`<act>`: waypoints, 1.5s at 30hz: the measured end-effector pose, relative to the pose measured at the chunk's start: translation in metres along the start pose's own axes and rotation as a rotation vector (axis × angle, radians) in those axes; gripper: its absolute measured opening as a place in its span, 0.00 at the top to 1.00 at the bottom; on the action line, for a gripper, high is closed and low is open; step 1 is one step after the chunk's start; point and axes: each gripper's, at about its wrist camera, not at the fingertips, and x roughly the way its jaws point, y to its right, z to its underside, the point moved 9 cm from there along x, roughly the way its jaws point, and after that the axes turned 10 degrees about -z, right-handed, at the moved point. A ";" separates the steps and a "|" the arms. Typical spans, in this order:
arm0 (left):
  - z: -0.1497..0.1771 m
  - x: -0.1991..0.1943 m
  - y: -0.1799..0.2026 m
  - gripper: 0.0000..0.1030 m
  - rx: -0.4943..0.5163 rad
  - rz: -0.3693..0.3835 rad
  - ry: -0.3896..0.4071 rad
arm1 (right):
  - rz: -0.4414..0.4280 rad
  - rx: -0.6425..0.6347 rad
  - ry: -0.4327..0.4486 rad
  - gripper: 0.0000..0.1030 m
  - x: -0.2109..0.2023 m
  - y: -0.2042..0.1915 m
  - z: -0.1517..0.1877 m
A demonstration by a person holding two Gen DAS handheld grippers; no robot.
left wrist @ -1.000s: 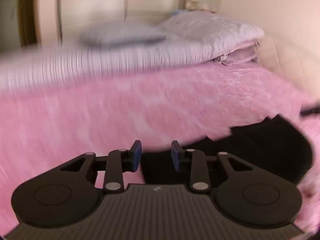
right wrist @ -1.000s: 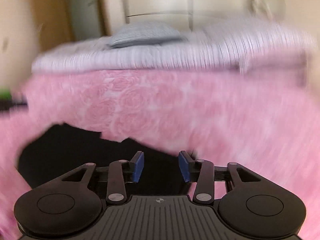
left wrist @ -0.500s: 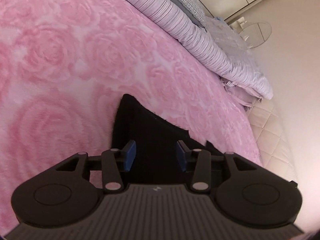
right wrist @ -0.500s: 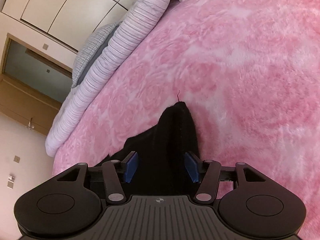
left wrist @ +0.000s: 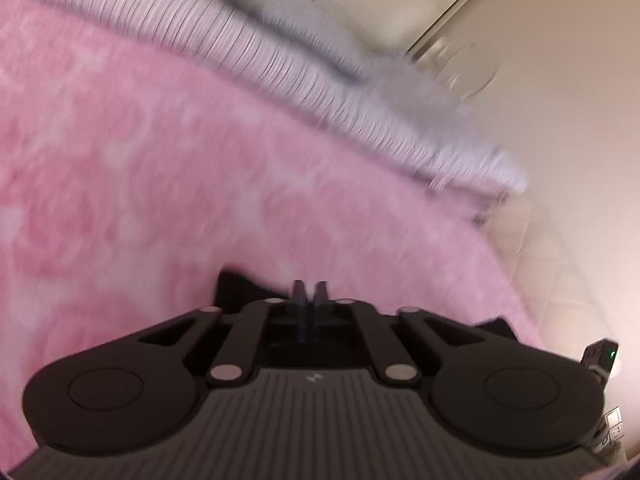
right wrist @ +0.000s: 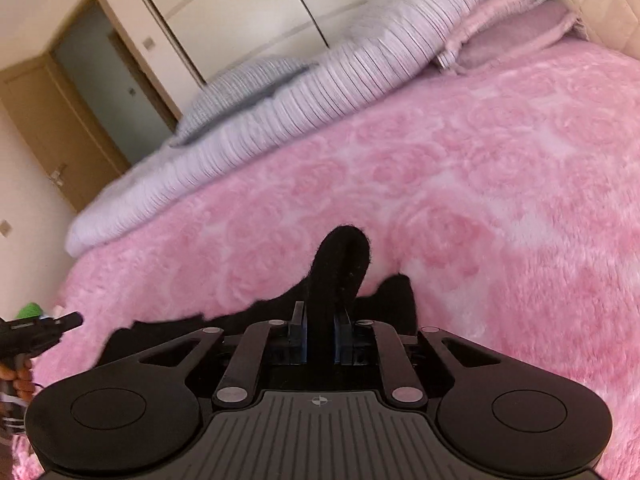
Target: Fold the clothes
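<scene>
A black garment (right wrist: 340, 276) lies on the pink rose-patterned bedspread (right wrist: 460, 200). My right gripper (right wrist: 320, 324) is shut on a bunched fold of it, which sticks up past the fingertips. In the blurred left wrist view my left gripper (left wrist: 309, 294) has its jaws nearly touching, pinching the black garment (left wrist: 236, 286), whose edges show to the left and right of the fingers. The left gripper also shows in the right wrist view (right wrist: 36, 330) at the far left edge.
Striped lilac pillows (right wrist: 320, 92) and a grey checked pillow (right wrist: 244, 80) lie along the bed's far side. A pink pillow (right wrist: 516, 36) lies at the far right. A wooden door (right wrist: 52, 132) and white wardrobe (right wrist: 248, 8) stand behind.
Both grippers were open over the black garment; both have closed on its fabric. The views have swung and the right one holds a fold raised.
</scene>
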 end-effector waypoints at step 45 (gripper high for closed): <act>0.087 -0.056 0.047 0.80 0.393 -0.254 0.088 | 0.270 -0.334 -0.014 0.57 -0.050 -0.074 0.086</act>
